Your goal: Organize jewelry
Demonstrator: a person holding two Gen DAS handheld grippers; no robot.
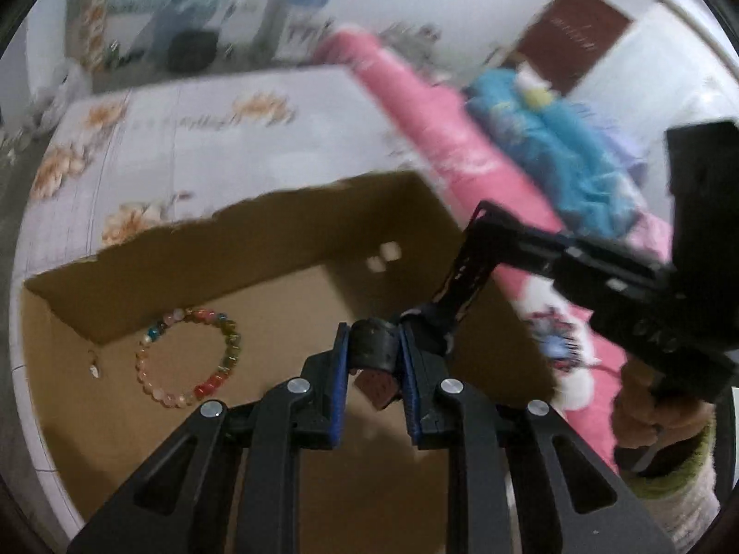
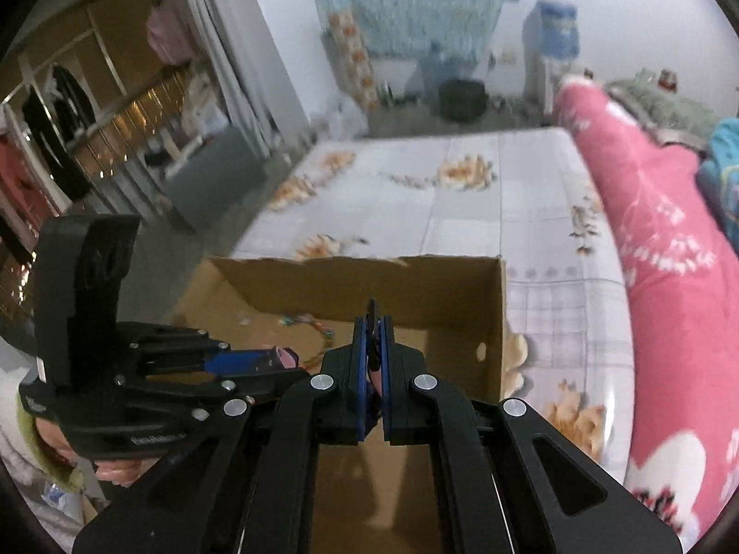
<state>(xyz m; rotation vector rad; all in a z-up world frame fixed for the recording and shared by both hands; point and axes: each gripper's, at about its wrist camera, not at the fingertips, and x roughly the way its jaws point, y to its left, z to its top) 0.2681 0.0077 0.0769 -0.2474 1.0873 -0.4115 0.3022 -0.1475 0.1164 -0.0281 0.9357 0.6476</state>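
1. The bed (image 2: 462, 212) with its flowered sheet carries everything; a pink quilt (image 2: 669, 240) lies along its right side.
2. The cardboard box (image 1: 258, 240) sits open on the bed, and both my tools hang over it. It is light and its torn rim is soft, so I should not lean on it.
3. My left tool (image 1: 373, 346) is closed on a dark, rolled piece (image 1: 373, 344) with a reddish tag (image 1: 376, 385) hanging under it. I judge it soft and light; the grip across the middle seems right.
4. My right tool (image 2: 373, 323) is almost fully shut on a thin dark strand (image 2: 372, 311). I cannot tell if this is the same piece.
5. The bead bracelet (image 1: 189, 360) lies flat on the box floor, left of my left tool. The beads look hard and slippery on a flexible cord, so I would pinch across one side of the ring.
6. A small pale pendant (image 1: 94, 367) lies just left of the bracelet; it is tiny and probably easy to lose.
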